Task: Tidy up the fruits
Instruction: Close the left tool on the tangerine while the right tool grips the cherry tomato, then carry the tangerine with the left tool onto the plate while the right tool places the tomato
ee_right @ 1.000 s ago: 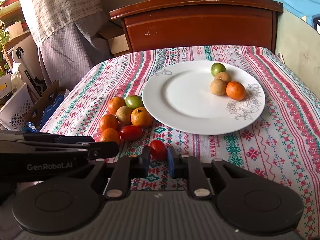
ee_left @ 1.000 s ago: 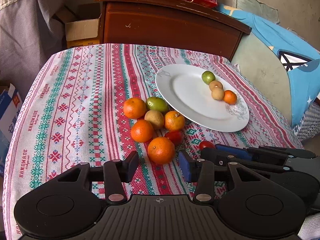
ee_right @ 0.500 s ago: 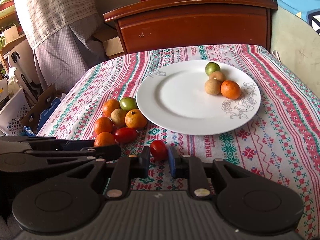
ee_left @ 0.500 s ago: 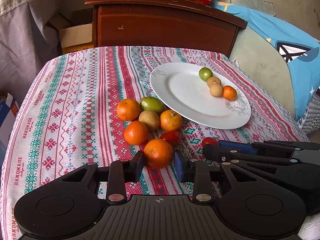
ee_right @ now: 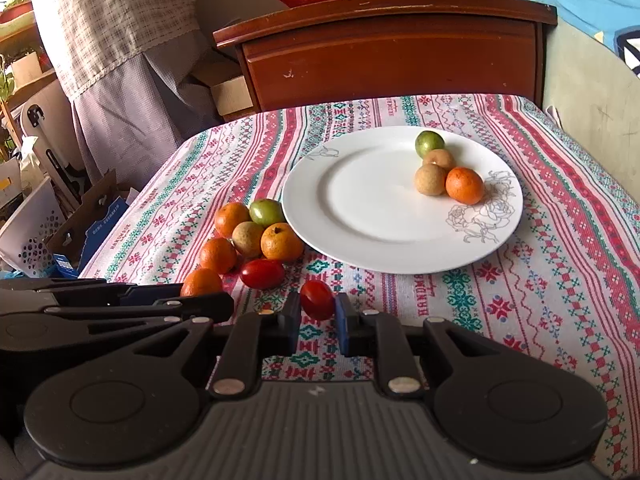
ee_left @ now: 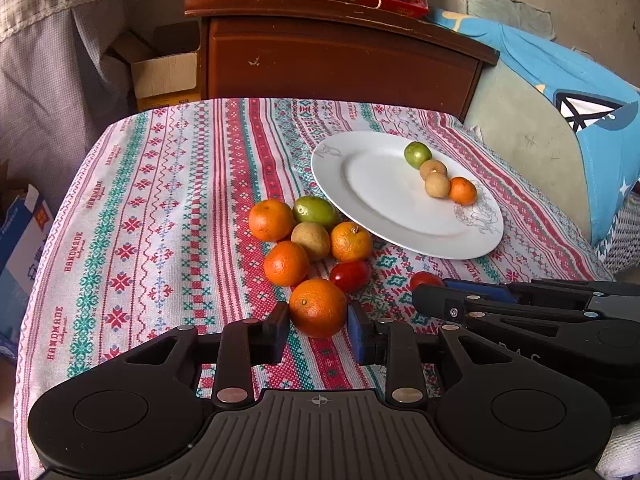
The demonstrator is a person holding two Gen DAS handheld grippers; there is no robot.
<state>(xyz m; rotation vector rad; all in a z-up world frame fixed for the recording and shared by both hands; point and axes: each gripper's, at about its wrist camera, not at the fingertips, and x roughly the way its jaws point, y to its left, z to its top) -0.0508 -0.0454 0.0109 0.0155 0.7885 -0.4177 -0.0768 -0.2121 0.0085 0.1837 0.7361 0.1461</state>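
Tablecloth lies bare leftward; left gripper clamps an orange, right gripper a tomato.

A home: wooden cabinet, curtain, patterned tablecloth.

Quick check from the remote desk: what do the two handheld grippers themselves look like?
Both the left gripper and the right gripper are matte black plastic with a ribbed base, two round discs, silver rivets on the linkage arms, and blue pads on the jaws. No cables or sleeves show.
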